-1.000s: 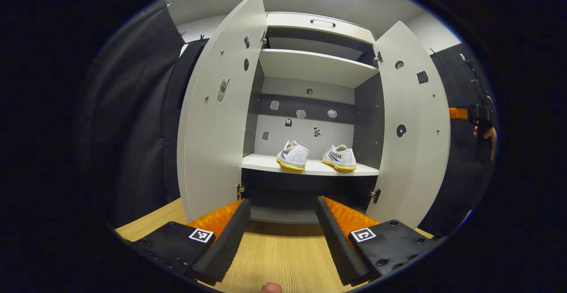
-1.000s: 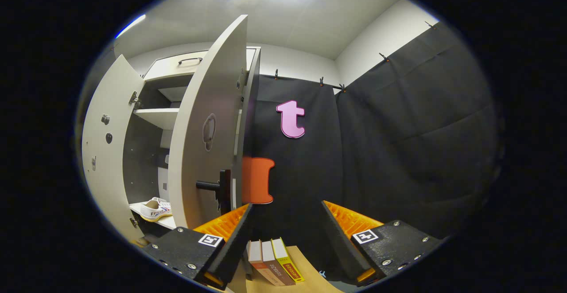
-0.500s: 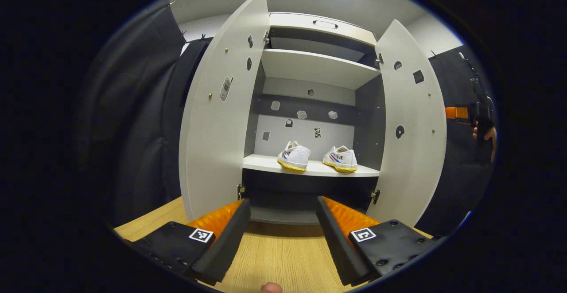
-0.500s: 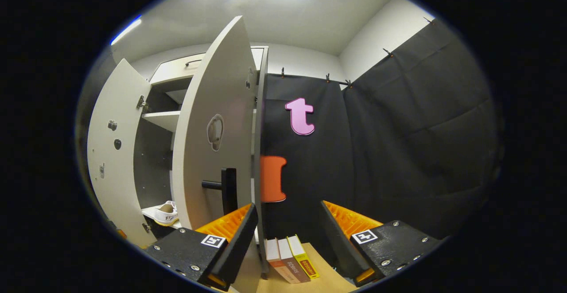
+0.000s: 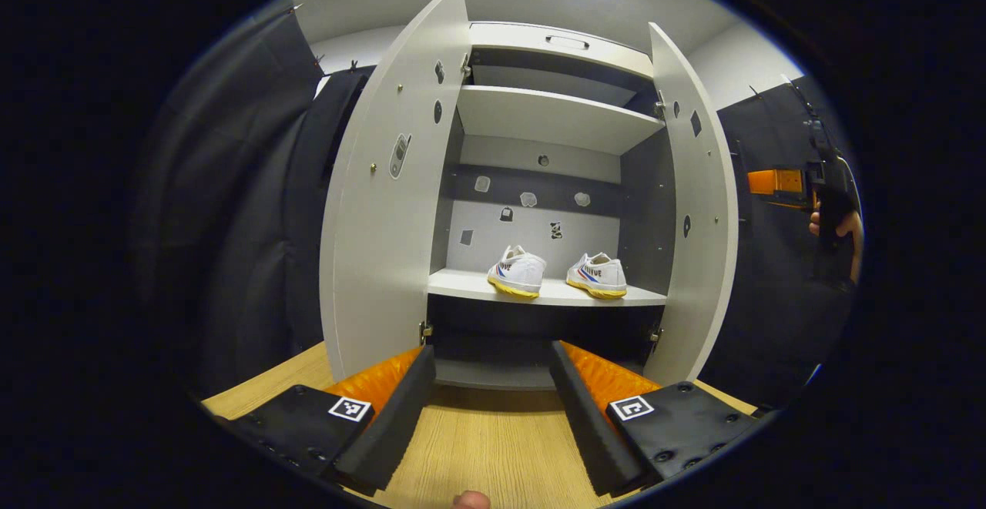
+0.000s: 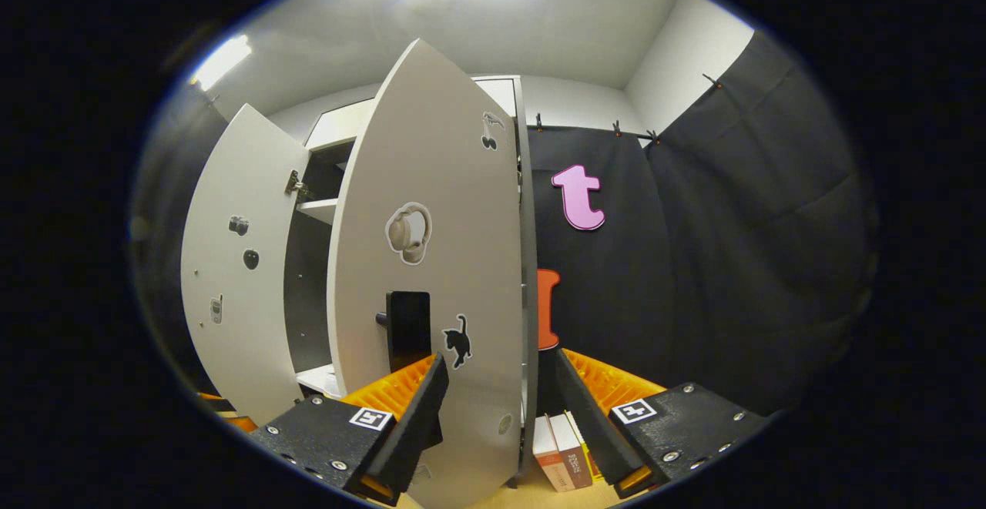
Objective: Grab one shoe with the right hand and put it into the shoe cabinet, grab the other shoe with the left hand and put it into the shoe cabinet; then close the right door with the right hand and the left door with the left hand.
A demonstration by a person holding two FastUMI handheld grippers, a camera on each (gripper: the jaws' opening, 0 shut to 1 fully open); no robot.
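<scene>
Two white shoes with yellow soles, one (image 5: pixel 517 272) on the left and one (image 5: pixel 597 275) on the right, stand side by side on the shoe cabinet's lower shelf (image 5: pixel 462 286). The left door (image 5: pixel 381 209) stands wide open. The right door (image 5: pixel 697 216) is swung partway in, its outer face (image 6: pixel 439 262) with a black handle (image 6: pixel 407 328) close in front of my right gripper (image 6: pixel 499 401), which is open with its left finger against the door near the handle. My left gripper (image 5: pixel 491 401) hangs open and holds nothing, over the wooden floor in front of the cabinet. The right gripper (image 5: pixel 801 185) also shows at far right, held by a hand.
Wooden floor (image 5: pixel 485 447) lies before the cabinet. An upper shelf (image 5: pixel 547 112) is bare. Books (image 6: pixel 561 455) stand on the floor beside the cabinet's right side. Black cloth walls enclose the booth on both sides.
The right door has swung inward toward the cabinet as my right gripper moved in against its outer face. The left gripper stayed nearly still.
</scene>
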